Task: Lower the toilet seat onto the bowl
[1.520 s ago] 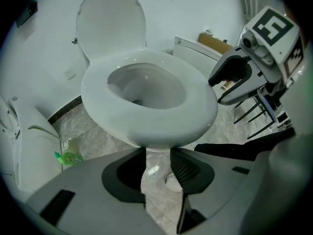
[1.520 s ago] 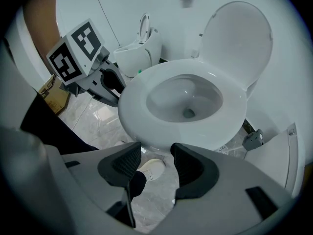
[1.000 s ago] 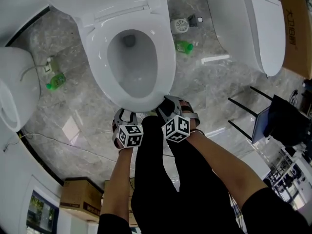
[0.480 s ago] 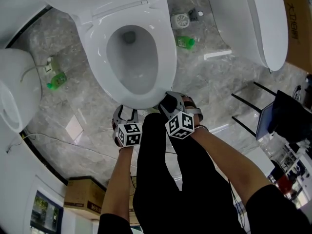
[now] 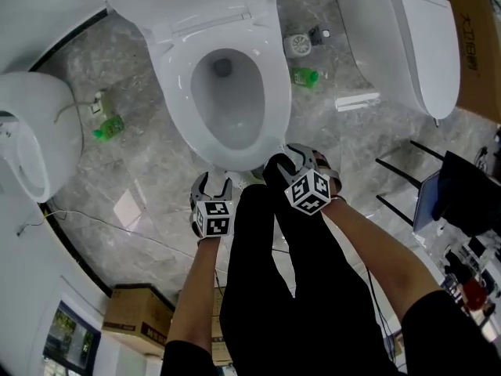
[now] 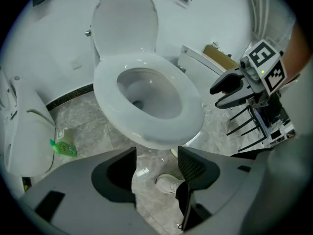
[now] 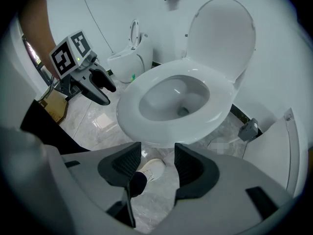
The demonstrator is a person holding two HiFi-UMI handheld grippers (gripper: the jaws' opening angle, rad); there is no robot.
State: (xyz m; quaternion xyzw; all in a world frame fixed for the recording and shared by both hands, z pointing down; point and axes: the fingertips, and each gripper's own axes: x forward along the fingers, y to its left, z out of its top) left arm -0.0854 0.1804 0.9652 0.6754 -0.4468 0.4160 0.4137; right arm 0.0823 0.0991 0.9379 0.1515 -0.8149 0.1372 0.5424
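Observation:
The white toilet seat (image 5: 274,92) lies flat on its bowl, and the lid (image 6: 124,18) stands upright behind it. In the head view my left gripper (image 5: 213,186) hovers just in front of the seat's front rim. Its jaws have just been opening and stand open, with only floor showing between them in the left gripper view (image 6: 156,163). My right gripper (image 5: 301,161) hangs at the rim's front right corner, also open with nothing between its jaws (image 7: 157,160). Neither gripper touches the seat (image 7: 132,106).
Other white toilets stand at the left (image 5: 31,131) and right (image 5: 407,37). Green bottles (image 5: 108,126) (image 5: 307,77) lie on the grey marble floor. A cardboard box (image 5: 141,312) sits near left, a black rack (image 5: 407,178) at right. The person's black-trousered legs (image 5: 266,272) and a white shoe (image 6: 170,184) are below the grippers.
Both grippers have lifted a little off the seat's front rim. The left jaws have spread wider. The seat stays flat on the bowl.

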